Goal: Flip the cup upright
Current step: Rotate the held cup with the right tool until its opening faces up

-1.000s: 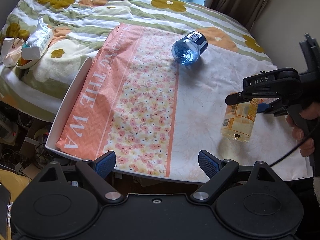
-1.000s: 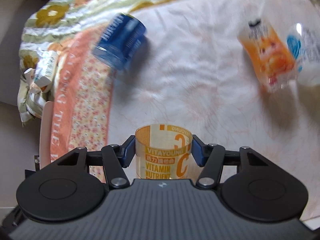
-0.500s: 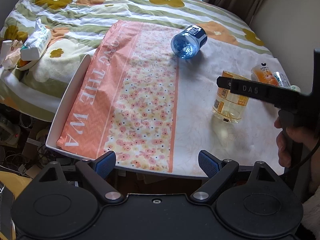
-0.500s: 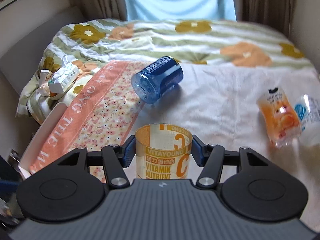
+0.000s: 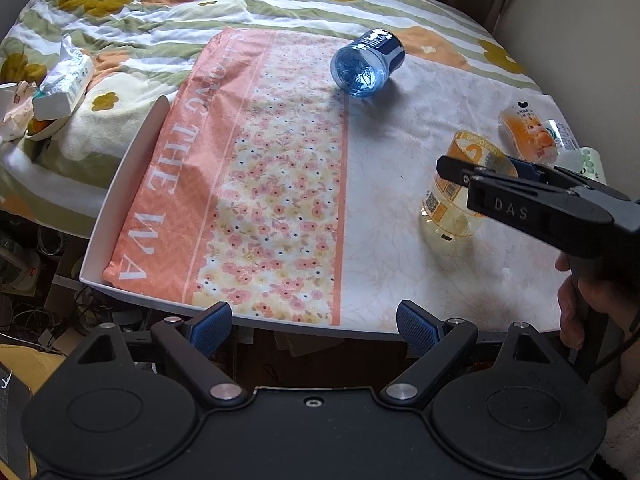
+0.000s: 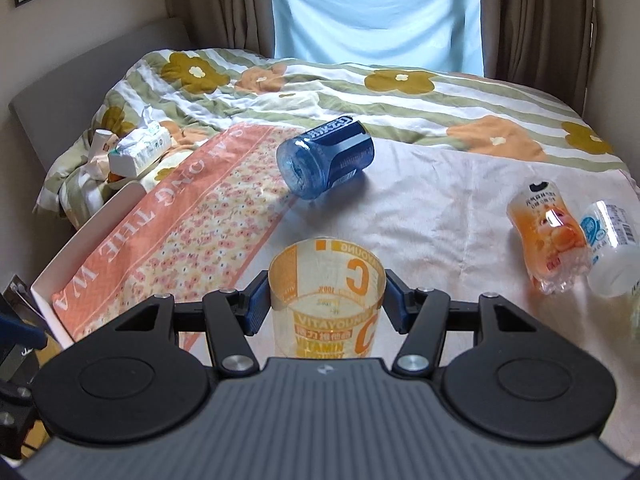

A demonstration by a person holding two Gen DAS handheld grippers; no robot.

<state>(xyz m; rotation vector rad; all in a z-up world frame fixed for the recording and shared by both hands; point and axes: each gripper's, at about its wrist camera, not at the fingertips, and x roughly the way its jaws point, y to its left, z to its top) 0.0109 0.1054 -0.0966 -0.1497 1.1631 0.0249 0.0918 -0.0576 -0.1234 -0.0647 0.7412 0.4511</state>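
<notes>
1. A white tray-table [image 5: 120, 216] stands against a bed with a flowered quilt [image 6: 360, 92]; brown curtains [image 6: 540, 16] frame a pale window.
2. An orange floral cloth [image 5: 240, 184] and a white cloth [image 5: 400, 200] cover the tray.
3. The right gripper [image 6: 326, 300] clamps the clear orange-printed cup [image 6: 326, 280], which stands mouth-up with its base on the white cloth.
4. The left gripper [image 5: 316, 322] hangs with jaws apart and empty at the near edge.
5. A blue cup [image 6: 326, 158] lies on its side beyond; an orange cup [image 6: 548, 236] and a clear cup [image 6: 610, 236] lie tipped at right. A tissue pack [image 6: 138, 148] rests on the quilt.
</notes>
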